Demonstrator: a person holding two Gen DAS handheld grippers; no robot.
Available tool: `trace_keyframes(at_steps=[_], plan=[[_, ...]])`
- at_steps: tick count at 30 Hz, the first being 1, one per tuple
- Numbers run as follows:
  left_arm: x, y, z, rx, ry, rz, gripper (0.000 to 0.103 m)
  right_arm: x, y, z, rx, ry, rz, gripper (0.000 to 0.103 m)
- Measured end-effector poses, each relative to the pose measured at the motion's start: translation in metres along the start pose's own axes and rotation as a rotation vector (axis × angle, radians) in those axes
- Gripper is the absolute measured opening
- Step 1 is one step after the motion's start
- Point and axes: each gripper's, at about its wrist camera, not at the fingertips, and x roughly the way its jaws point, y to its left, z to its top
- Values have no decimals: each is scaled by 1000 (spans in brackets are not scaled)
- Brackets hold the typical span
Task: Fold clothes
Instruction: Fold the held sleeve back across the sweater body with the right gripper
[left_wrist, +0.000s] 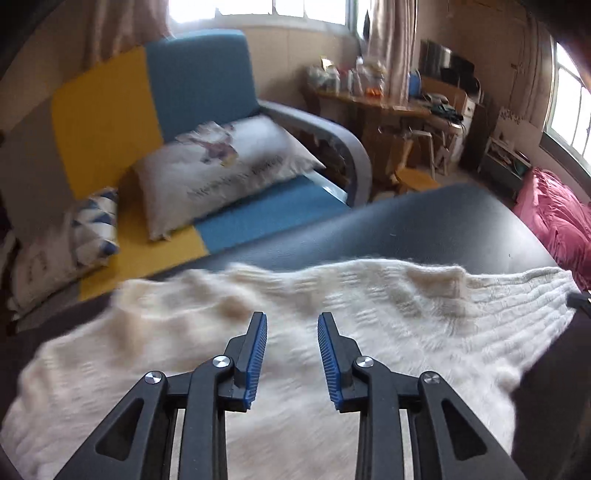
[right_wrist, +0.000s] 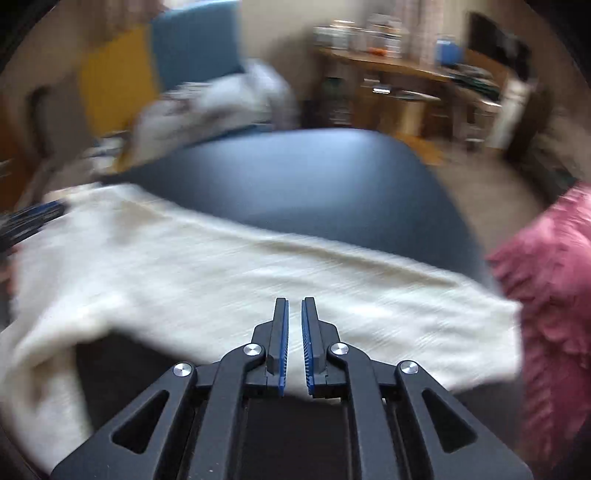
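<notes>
A cream knitted sweater (left_wrist: 332, 321) lies spread across the near part of a dark table (left_wrist: 424, 225). My left gripper (left_wrist: 291, 321) hovers over the sweater's middle with its jaws open and nothing between them. In the right wrist view the sweater (right_wrist: 229, 273) stretches from left to right over the table (right_wrist: 314, 184). My right gripper (right_wrist: 294, 306) is over the sweater's near edge with its jaws almost closed, a thin gap showing between the blue pads; no cloth shows in the gap. The left gripper's tip (right_wrist: 37, 218) shows at the far left of that view.
A blue and yellow sofa (left_wrist: 192, 88) with a white pillow (left_wrist: 221, 166) stands behind the table on the left. A pink garment (left_wrist: 554, 221) lies at the table's right end, also in the right wrist view (right_wrist: 554, 288). A cluttered wooden desk (left_wrist: 388, 103) stands at the back.
</notes>
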Motion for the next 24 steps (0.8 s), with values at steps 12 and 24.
trace_keyframes(at_steps=[12, 24], plan=[[-78, 65, -137, -75, 116, 76, 30, 21, 191, -98, -444, 275, 216, 8], [-95, 69, -160, -176, 82, 92, 29, 5, 190, -121, -410, 356, 66, 8]])
